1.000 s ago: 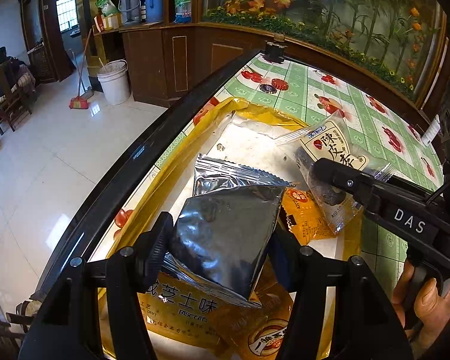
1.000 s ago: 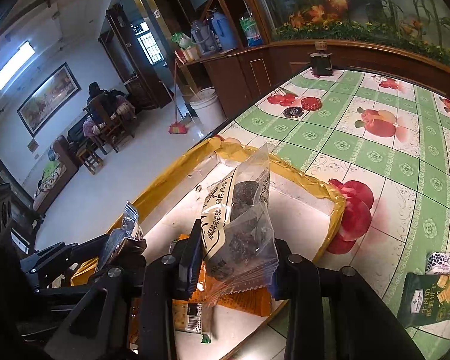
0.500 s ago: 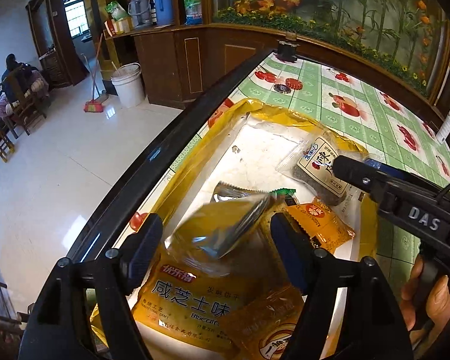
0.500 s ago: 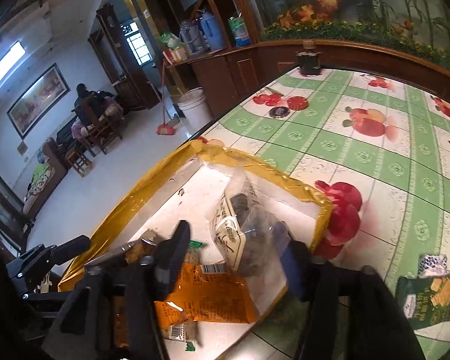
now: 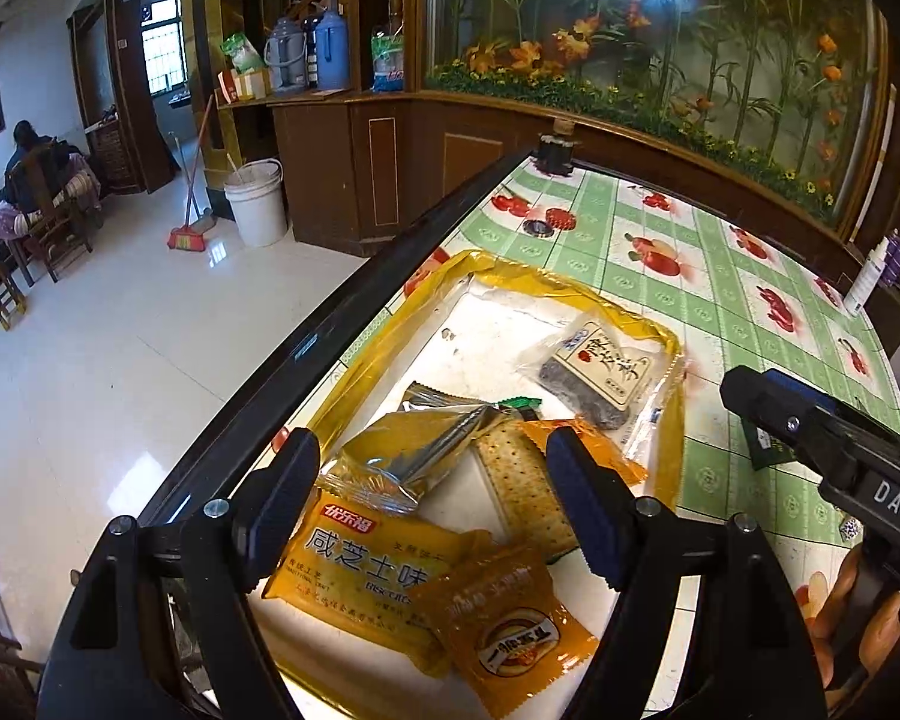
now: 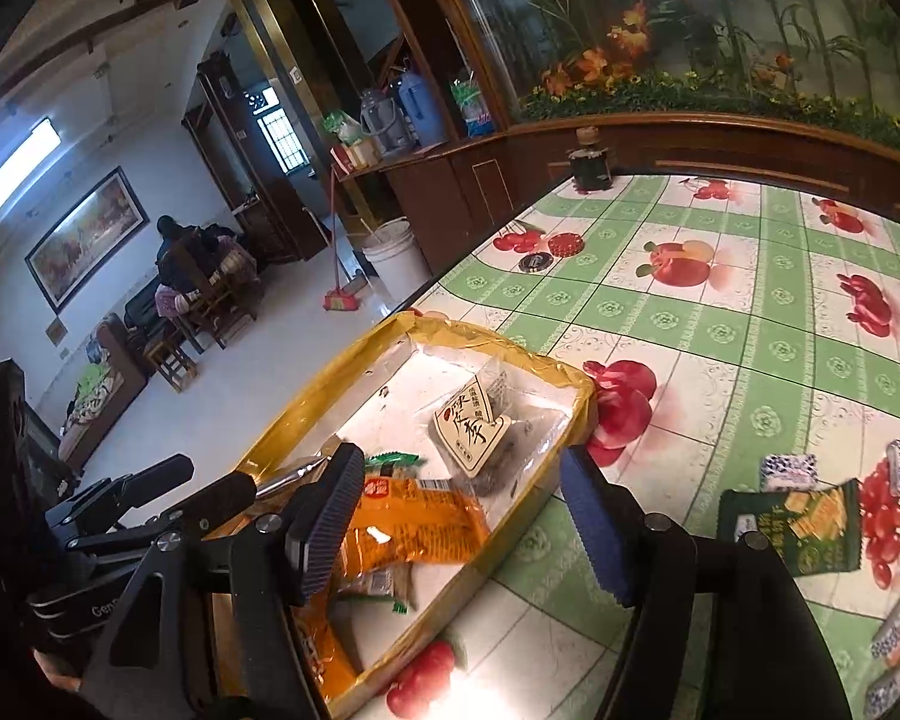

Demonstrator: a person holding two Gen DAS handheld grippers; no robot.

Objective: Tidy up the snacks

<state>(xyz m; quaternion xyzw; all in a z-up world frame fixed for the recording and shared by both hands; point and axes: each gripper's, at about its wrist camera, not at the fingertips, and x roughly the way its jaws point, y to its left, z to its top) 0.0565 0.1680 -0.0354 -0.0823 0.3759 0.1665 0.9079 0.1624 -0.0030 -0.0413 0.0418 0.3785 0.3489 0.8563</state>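
A white tray with a yellow taped rim (image 5: 570, 288) (image 6: 330, 384) sits at the table's left edge and holds several snack packets. My left gripper (image 5: 429, 456) hovers above it, jaws opening, nothing gripped; a silver-backed yellow packet (image 5: 402, 462) lies loose below, on a yellow biscuit packet (image 5: 360, 576). My right gripper (image 6: 459, 468) hangs over the tray's near right side, jaws opening and empty. A clear bag of dark dried fruit (image 6: 480, 426) (image 5: 600, 372) rests in the tray's far right part, beside an orange packet (image 6: 414, 522).
A green cracker packet (image 6: 810, 528) and small blue-white sweets (image 6: 786, 471) lie on the fruit-patterned tablecloth to the right of the tray. Two bottle caps (image 6: 564, 246) and a dark jar (image 6: 591, 168) stand far back. The table's black edge (image 5: 270, 372) drops to the floor.
Both grippers opened and let go. The silver-backed packet and the clear fruit bag dropped into the tray, and both grippers rose and drew back from it.
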